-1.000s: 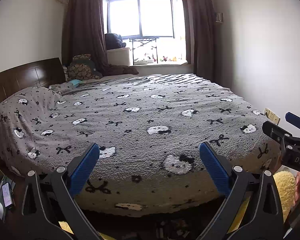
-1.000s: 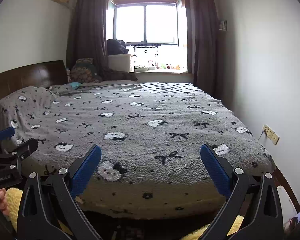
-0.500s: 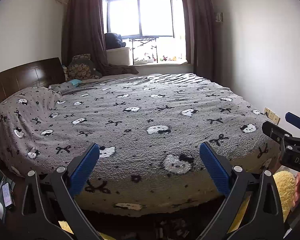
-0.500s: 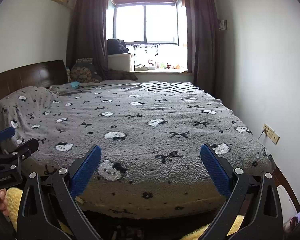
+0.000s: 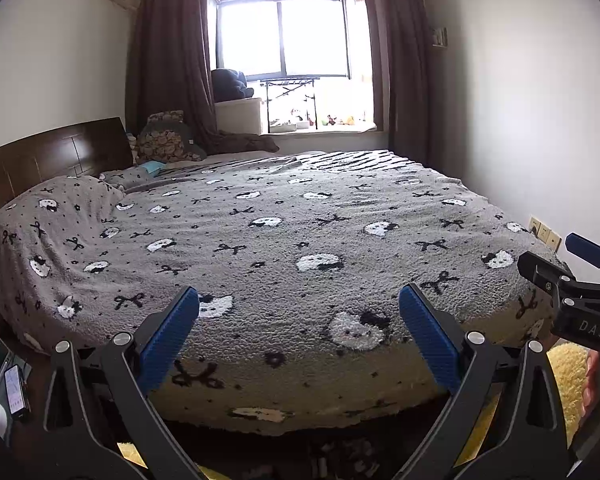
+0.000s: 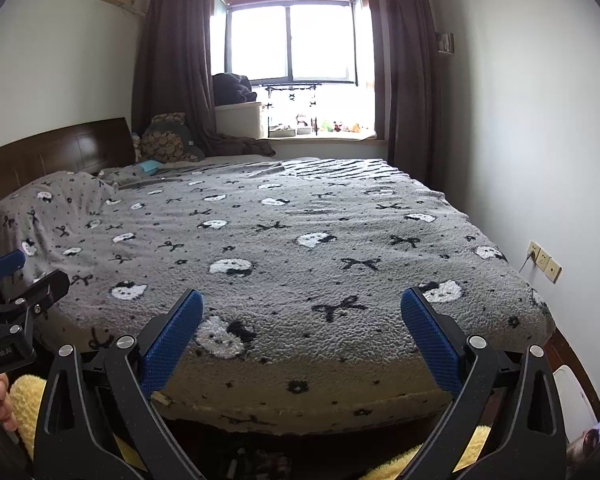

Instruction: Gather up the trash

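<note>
My left gripper (image 5: 298,312) is open and empty, held at the foot of the bed. My right gripper (image 6: 300,312) is open and empty too, beside it; it also shows at the right edge of the left wrist view (image 5: 580,280). The left gripper shows at the left edge of the right wrist view (image 6: 16,292). A small light-blue item (image 5: 153,167) lies near the pillows at the far left of the bed; it also shows in the right wrist view (image 6: 150,166). Small dark bits lie on the floor under the bed's foot (image 5: 340,456). No other trash shows.
A large bed with a grey cat-and-bow blanket (image 5: 300,240) fills the room. Dark wooden headboard (image 5: 52,156) at left, white wall with sockets (image 6: 544,260) at right. Window with curtains and a sill of small toys (image 6: 320,126) at the back. A phone (image 5: 14,392) lies low left.
</note>
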The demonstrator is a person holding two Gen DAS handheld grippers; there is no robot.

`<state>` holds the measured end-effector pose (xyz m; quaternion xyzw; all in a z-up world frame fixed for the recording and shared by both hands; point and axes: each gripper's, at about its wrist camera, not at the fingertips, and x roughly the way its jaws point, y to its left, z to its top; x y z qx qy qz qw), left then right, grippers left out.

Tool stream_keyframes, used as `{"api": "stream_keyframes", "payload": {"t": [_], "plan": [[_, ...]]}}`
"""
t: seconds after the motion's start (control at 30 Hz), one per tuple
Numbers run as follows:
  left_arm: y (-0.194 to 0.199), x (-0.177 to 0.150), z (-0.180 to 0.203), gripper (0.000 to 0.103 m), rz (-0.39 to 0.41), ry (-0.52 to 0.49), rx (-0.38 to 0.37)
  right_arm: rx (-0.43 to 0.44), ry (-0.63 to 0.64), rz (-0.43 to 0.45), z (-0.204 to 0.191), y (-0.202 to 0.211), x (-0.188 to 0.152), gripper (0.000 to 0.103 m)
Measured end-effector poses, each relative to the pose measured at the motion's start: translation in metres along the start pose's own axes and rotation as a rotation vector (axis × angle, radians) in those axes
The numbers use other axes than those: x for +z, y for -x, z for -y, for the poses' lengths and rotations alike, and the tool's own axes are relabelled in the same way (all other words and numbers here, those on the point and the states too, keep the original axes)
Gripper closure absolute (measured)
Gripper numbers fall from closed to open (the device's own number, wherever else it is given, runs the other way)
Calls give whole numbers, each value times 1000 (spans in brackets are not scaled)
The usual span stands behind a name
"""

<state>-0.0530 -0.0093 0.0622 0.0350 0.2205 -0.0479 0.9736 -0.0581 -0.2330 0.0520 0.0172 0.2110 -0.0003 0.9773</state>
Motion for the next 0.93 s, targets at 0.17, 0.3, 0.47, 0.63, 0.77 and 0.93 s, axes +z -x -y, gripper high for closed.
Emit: {"api": "stream_keyframes", "payload": {"t": [0.17, 0.3, 0.47, 0.63, 0.77, 0.93], "plan": [[0, 0, -5, 8, -9, 30, -14, -1, 1, -4, -1, -1, -1, 4], [-1, 0, -4, 8, -15, 28, 4, -1, 4, -7, -2, -1, -2, 4], [0, 0, -4, 8, -4, 26, 9, -1, 4, -14, -1, -3, -1, 4], [-1, 0, -4, 8, -14, 21, 6, 0, 7, -15, -2, -3, -1, 4], [-5, 0, -4, 8, -35, 13, 24, 1, 9, -15, -2, -3, -2, 4], [-10, 0, -5, 8, -50, 16, 34, -1, 10, -19, -2, -4, -1, 4]]}}
